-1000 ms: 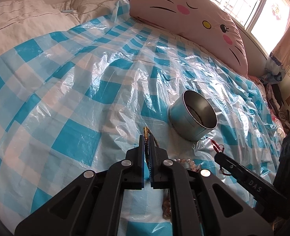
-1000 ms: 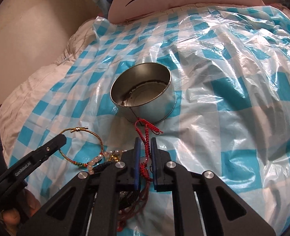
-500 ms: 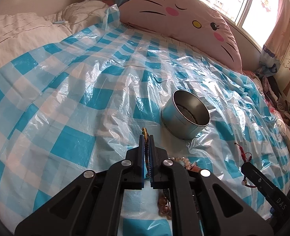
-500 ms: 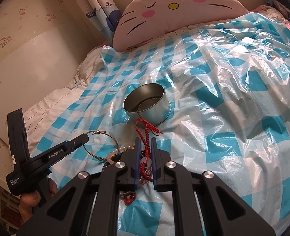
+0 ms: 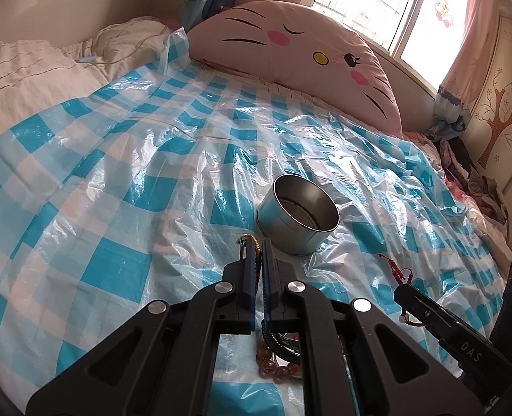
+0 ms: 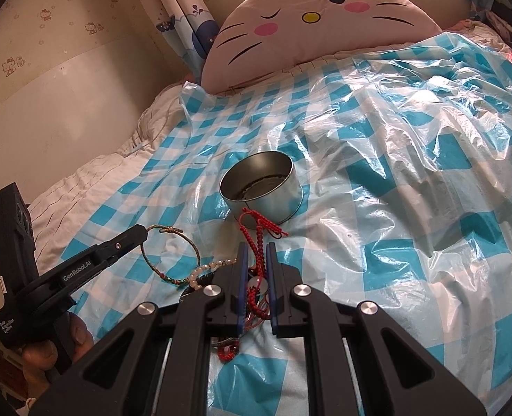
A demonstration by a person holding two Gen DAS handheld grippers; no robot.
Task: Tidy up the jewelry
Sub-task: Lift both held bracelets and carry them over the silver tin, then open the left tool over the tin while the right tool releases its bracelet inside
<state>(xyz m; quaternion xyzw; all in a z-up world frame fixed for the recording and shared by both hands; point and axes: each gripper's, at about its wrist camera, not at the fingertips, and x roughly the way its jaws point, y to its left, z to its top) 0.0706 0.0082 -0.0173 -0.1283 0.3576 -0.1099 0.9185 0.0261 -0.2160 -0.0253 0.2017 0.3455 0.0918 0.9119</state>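
A round open metal tin (image 5: 299, 220) (image 6: 261, 187) stands on the blue-checked plastic sheet (image 5: 117, 159). My left gripper (image 5: 257, 246) (image 6: 143, 232) is shut on a thin gold-green cord bracelet (image 5: 250, 242) (image 6: 190, 246), lifted just short of the tin. My right gripper (image 6: 256, 251) (image 5: 400, 289) is shut on a red braided bracelet (image 6: 252, 223) (image 5: 396, 272), also held near the tin. Below the grippers lie a pearl bracelet (image 6: 207, 270), amber beads (image 5: 273, 364) and a dark braided band (image 5: 280, 339). Something dark lies in the tin's bottom.
A pink cat-face pillow (image 5: 290, 55) lies along the far edge under the window (image 5: 377, 0). A cream quilt (image 5: 23, 69) bunches at the left. Clothes are piled at the right (image 5: 481, 187). A hand (image 6: 48, 346) holds the left gripper's grip.
Both grippers have risen and drawn back from the tin, each with its bracelet still in its jaws. More of the pillow and window shows now.
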